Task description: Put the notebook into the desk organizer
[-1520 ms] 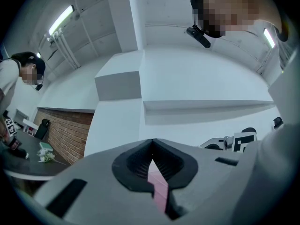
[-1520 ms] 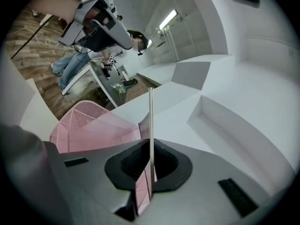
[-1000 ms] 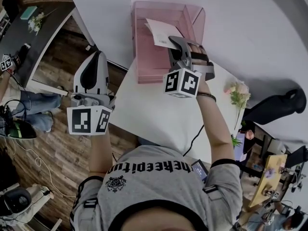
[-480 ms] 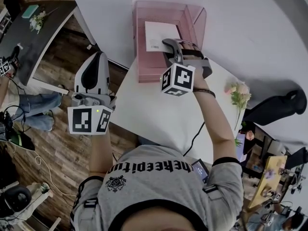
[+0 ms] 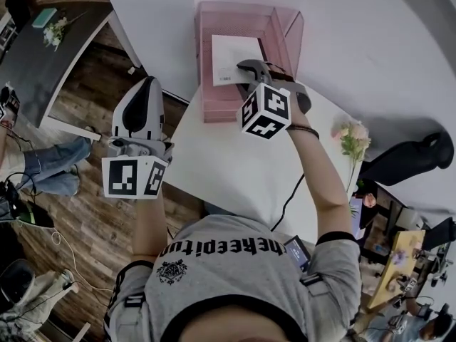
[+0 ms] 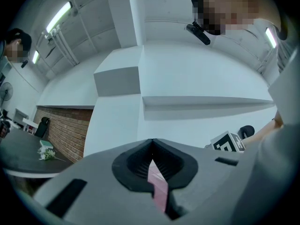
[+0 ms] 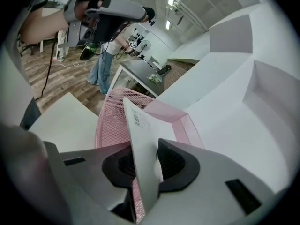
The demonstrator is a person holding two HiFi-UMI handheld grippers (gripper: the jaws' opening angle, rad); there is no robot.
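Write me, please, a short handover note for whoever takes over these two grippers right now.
Left gripper: jaws together, idle off the left side of the table, nothing of the job in it.
Right gripper: jaws have just been opening; the notebook stands on edge between them, and the pads seem not to press it.
Things: the notebook is over the pink desk organizer at the table's far end; I cannot tell if it rests on the bottom.
Done: notebook brought to the organizer.
Left: open fully, check it settles inside, draw the right gripper back.
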